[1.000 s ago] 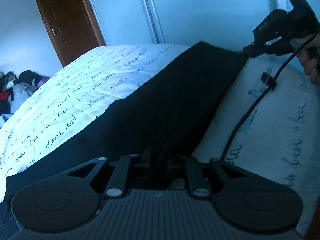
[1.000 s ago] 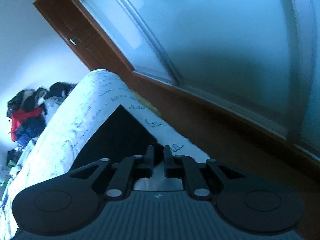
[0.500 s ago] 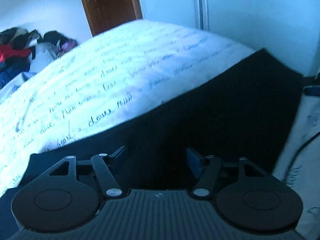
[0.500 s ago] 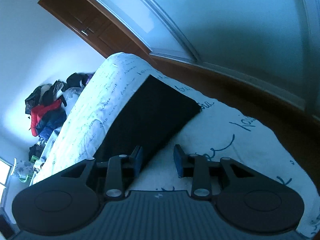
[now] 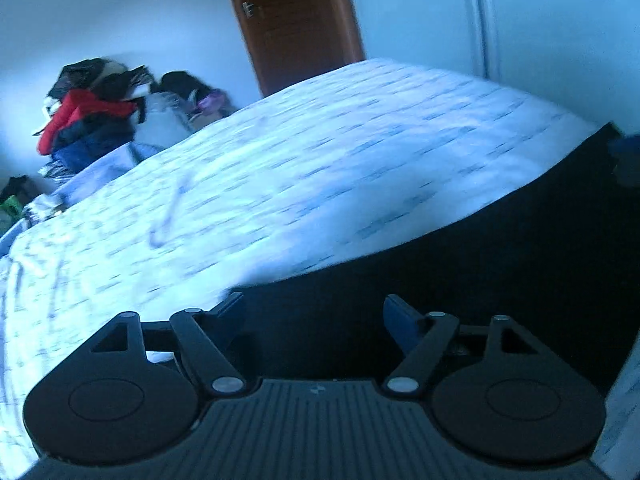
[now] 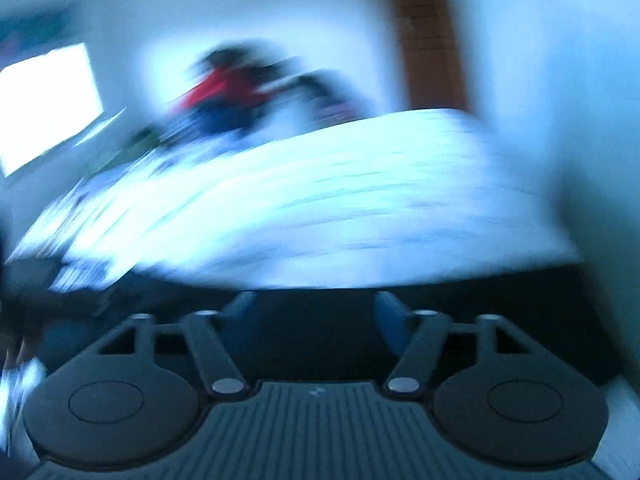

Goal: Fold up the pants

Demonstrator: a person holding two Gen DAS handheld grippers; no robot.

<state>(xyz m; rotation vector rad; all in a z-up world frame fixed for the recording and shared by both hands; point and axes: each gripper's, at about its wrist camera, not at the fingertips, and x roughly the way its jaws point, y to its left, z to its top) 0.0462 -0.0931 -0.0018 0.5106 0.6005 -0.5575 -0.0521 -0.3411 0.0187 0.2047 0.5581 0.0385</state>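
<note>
Both tongs spread, right view motion-blurred.

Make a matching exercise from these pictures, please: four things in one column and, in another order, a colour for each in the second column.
Things:
1. pants
2. door
3. bedsheet
4. jacket on top of the clothes pile

Colours:
a. red
b. white with blue writing
c. black
d. brown

Pairs: 1-c, 2-d, 3-b, 4-a
</note>
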